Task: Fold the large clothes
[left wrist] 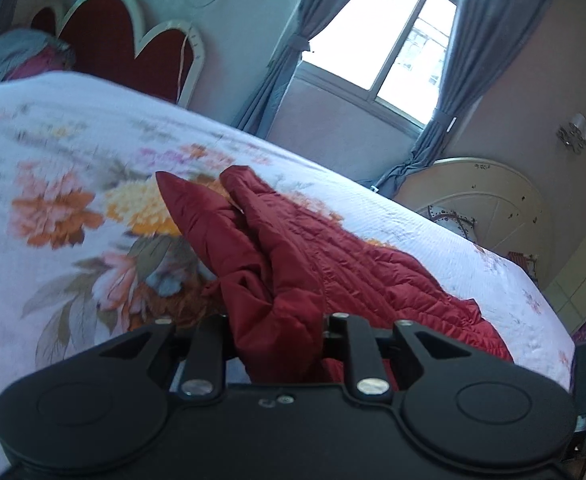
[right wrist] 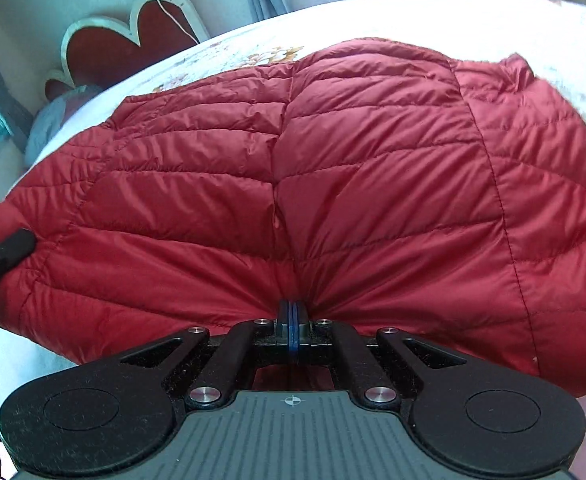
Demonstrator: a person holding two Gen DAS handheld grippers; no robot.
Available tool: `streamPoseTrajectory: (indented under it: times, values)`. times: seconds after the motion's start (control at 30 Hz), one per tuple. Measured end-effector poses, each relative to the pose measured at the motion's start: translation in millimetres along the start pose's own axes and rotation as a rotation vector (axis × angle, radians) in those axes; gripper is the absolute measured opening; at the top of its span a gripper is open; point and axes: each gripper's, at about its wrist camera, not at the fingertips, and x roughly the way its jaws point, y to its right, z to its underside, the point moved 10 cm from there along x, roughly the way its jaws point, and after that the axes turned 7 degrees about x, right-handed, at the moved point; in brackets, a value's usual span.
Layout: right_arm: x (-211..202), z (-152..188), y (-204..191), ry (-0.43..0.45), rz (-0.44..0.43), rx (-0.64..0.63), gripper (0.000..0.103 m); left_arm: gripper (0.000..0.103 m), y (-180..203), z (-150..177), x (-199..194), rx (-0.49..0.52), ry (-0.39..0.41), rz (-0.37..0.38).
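Observation:
A red quilted down jacket [right wrist: 333, 184] lies spread on the floral bedspread [left wrist: 73, 152]. My right gripper [right wrist: 291, 312] is shut on the jacket's near edge, the fabric puckering around the closed pads. In the left wrist view a bunched fold of the jacket [left wrist: 277, 276] fills the space between my left gripper's fingers [left wrist: 277, 332], whose tips are hidden under it. The left gripper's black finger [right wrist: 9, 254] also shows at the jacket's left edge in the right wrist view.
A red heart-shaped headboard [left wrist: 125, 36] and a pillow [left wrist: 21, 52] stand at the bed's far end. A window [left wrist: 393, 40] with grey curtains is behind. A cream round-topped cabinet [left wrist: 489, 200] stands past the bed's right edge.

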Motion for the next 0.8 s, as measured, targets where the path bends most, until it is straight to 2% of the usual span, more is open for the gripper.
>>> streamPoseTrajectory:
  times: [0.27, 0.37, 0.47, 0.63, 0.8]
  values:
    - [-2.0, 0.0, 11.8, -0.012, -0.089, 0.038, 0.000, 0.020, 96.6, -31.6, -20.0, 0.246, 0.097, 0.064]
    - [-7.0, -4.9, 21.9, -0.040, -0.136, 0.104, 0.000, 0.020, 137.7, -33.8, -19.5, 0.339, 0.116, 0.096]
    - [-40.4, -20.1, 41.2, 0.031, -0.189, 0.188, 0.000, 0.020, 172.2, -30.0, -15.1, 0.399, 0.119, 0.128]
    - [-101.1, -40.6, 112.2, 0.156, -0.140, 0.273, 0.000, 0.020, 222.7, -11.0, -0.1, 0.475, 0.087, 0.209]
    - [-144.1, -38.2, 183.0, 0.227, -0.064, 0.379, 0.000, 0.021, 265.7, 23.2, 33.2, 0.543, -0.015, 0.282]
